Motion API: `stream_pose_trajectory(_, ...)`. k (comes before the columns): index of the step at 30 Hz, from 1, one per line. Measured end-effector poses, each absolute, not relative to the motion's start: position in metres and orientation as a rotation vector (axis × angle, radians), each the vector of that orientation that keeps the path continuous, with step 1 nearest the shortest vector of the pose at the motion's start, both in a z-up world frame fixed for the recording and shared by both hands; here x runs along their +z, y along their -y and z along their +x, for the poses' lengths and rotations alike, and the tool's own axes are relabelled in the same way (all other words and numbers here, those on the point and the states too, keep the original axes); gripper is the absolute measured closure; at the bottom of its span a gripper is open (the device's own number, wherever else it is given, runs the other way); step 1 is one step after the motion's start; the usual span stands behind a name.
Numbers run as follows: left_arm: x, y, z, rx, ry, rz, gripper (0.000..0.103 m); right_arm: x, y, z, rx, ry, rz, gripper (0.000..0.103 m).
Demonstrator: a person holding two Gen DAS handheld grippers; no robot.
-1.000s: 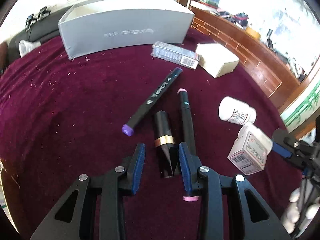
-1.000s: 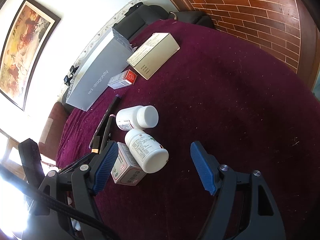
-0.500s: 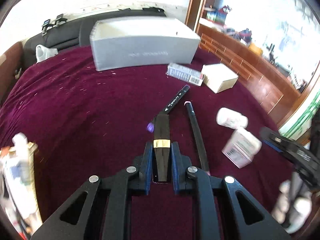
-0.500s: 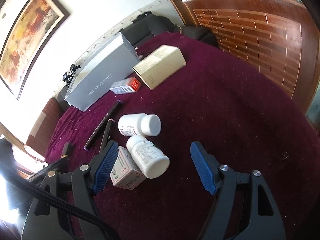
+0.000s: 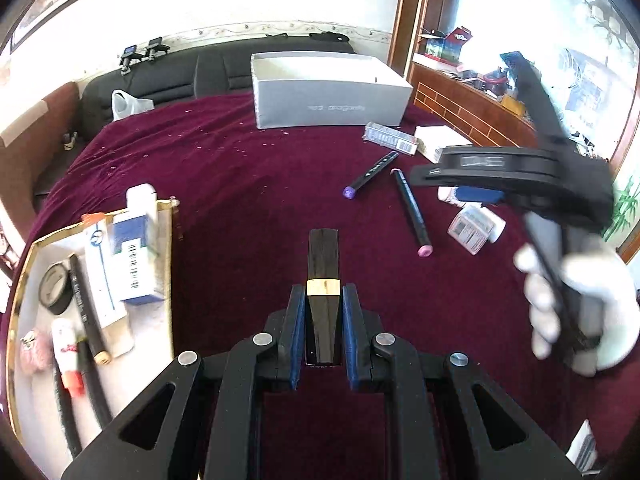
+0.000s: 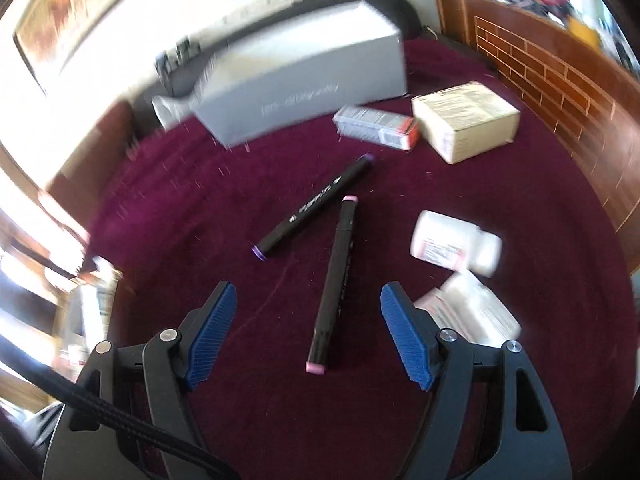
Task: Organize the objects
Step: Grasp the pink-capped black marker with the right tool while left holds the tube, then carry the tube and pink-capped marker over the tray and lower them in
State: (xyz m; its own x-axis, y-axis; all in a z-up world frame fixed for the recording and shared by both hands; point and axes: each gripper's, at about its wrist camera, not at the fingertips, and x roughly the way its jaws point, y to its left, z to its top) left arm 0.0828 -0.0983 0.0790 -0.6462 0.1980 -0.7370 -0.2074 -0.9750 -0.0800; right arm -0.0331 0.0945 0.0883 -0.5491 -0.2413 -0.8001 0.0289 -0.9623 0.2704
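The left gripper has lifted the black gold-banded lipstick off the maroon velvet worktop, jaws just closed tight on it; a second ago it lay there. The right gripper, jaws wide and empty, now hovers over the pink-capped marker; beyond, the grey box

A glossy black lipstick case with a shiny gold metal band sat between ribbed blue rubber-like pads of the left tool, whose frame was matt black plastic with silver metal rivets. The bed wore a deep maroon velvety cloth, flecked with pale lint. Two markers looked like smooth black plastic. The grey box was matt cardboard. The pill bottles were white plastic with paper labels.
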Motion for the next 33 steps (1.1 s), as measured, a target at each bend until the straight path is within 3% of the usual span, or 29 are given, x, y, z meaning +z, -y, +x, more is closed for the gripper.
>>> stream_pose_trajectory(11, 0.075, 0.124, 0.085, 2.651, 0.0, -1.201, 0.089, 0.039, -0.062, -0.067, -2.652, 0.058, 1.658, 0.035)
stream_pose_trajectory(14, 0.075, 0.128, 0.085, 2.646, 0.009, -1.2, 0.089, 0.04, -0.057, -0.062, -2.677, 0.004, 1.624, 0.052)
stream_pose_trajectory(18, 0.074, 0.132, 0.086, 2.64, 0.018, -1.203, 0.089, 0.042, -0.051, -0.056, -2.679, -0.021, 1.589, 0.083)
stream_pose_trajectory(21, 0.073, 0.136, 0.087, 2.641, 0.031, -1.211, 0.089, 0.042, -0.048, -0.052, -2.678, -0.016, 1.573, 0.091)
stream_pose_trajectory(33, 0.071, 0.143, 0.103, 2.606, 0.093, -1.24, 0.089, 0.044, -0.071, -0.025, -2.587, 0.271, 1.554, 0.091)
